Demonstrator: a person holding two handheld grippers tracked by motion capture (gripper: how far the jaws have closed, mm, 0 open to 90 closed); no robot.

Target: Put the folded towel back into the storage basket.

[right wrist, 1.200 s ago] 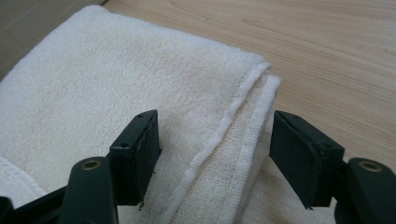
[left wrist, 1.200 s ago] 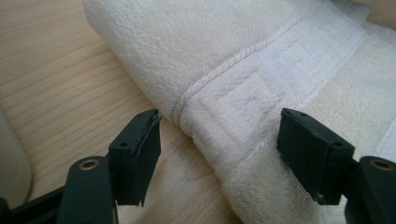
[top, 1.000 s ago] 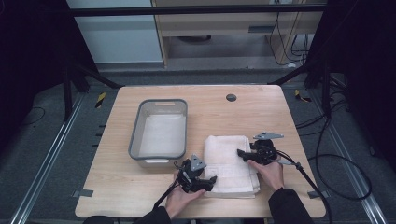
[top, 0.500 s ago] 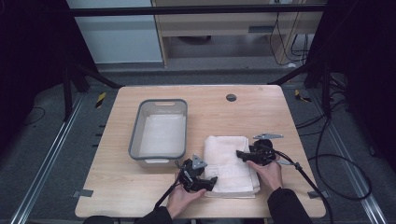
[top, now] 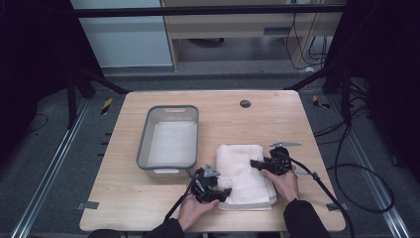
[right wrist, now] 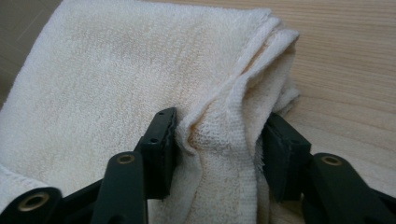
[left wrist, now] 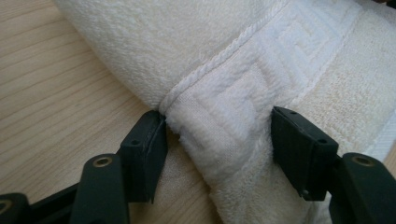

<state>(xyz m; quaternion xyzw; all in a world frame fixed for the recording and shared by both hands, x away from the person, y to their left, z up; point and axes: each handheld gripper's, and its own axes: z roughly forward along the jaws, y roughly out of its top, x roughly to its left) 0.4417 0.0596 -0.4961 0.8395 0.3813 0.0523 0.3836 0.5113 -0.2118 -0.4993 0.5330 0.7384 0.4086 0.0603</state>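
Looking down from the high view, we see the folded white towel (top: 245,173) lying on the wooden table (top: 277,119) just beside the grey plastic tub (top: 168,136), near the person's edge. We hold the left gripper (top: 218,191) at the towel's near left corner and the right gripper (top: 255,163) at its right edge, most likely so both ends can be lifted together without the folds falling open. From here the jaw tips are too small for us to judge any contact.

Moving to the left gripper view, we find the jaws have just been closing, with the towel's hemmed corner (left wrist: 219,135) bunched between them. The left pad (left wrist: 147,149) meets the cloth, while the right pad (left wrist: 299,149) seems to just reach it; we cannot tell whether it truly presses. The layers underneath are hidden by the top fold.

Turning to the right gripper view, we see its jaws have also just been closing, and both pads (right wrist: 161,144) pinch a raised ridge of towel edge (right wrist: 224,140), so a grip looks made. How many layers are caught stays hidden.
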